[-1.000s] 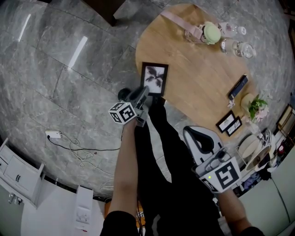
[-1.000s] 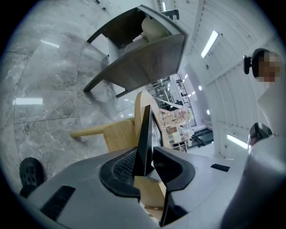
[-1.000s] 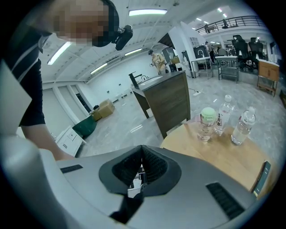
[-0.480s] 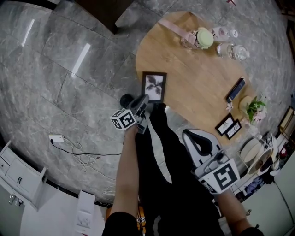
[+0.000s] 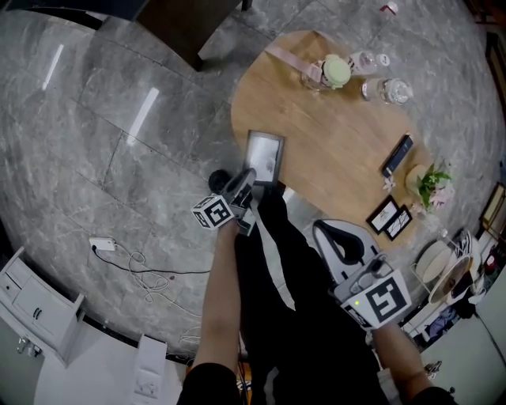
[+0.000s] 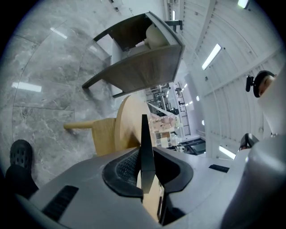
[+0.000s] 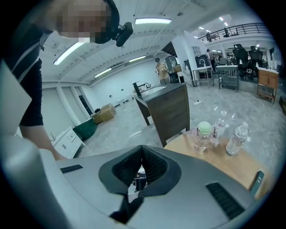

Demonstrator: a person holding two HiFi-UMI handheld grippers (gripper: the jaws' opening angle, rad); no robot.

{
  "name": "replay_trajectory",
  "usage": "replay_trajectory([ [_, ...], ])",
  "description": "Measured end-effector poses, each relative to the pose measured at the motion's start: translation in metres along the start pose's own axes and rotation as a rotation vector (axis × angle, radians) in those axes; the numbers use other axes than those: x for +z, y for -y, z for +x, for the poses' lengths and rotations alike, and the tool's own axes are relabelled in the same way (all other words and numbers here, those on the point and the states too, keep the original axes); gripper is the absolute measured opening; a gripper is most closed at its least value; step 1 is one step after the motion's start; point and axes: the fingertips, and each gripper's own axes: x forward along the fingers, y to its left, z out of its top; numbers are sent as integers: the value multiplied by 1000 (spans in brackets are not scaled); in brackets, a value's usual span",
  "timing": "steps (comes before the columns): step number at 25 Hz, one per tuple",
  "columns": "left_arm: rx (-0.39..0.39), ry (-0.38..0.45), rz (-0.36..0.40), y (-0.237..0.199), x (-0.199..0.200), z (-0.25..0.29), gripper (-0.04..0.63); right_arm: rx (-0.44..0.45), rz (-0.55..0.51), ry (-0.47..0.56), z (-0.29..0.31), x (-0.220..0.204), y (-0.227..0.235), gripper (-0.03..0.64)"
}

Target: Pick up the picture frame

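- The right gripper [image 5: 330,231] is nearest, low in the head view and well apart from the table. Its jaws are together at the tips, and its own view shows nothing between them [image 7: 142,147].
- The left gripper [image 5: 248,176] reaches forward at the near edge of the table, beside the person's black shoe [image 5: 217,176]. Its jaws are closing, and the pads press on the picture frame from both sides.
- The picture frame [image 5: 265,154] has its near end between these jaws, and the rest points out over the near edge of the round wooden table [image 5: 332,134]. In the left gripper view it shows edge-on, as a thin dark strip [image 6: 145,138] between the two pads. Whether its far end touches the wood, I cannot tell.
- Further to the right on the table lie a dark flat device [image 5: 395,154], two small black frames [image 5: 391,217] and a small pot with flowers [image 5: 428,183].
- At the far side of the table stand a bottle with a green cap [image 5: 336,70] and clear bottles [image 5: 385,91].
- Behind the table, a dark chair [image 5: 182,24] stands on the grey marble floor [image 5: 95,126].
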Motion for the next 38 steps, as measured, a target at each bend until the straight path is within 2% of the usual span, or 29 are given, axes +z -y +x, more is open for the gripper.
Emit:
replay_trajectory([
  [11,-60,89,-39,52,18,-12,63,-1,-41,61,-31,26,-11,12],
  [13,-43,109,-64,60,22,-17,63,-4,-46,74,-38,32,-12,12],
  [15,-20,137,-119,66,25,-23,63,-5,-49,84,-44,38,-13,12],
  [18,-93,206,-191,93,37,-26,61,-5,-59,103,-53,45,-15,12],
  [23,-177,275,-226,137,57,-31,61,-10,-73,140,-69,62,-18,12],
  [38,-362,432,-251,271,106,-58,61,-48,-119,317,-114,125,-22,12],
])
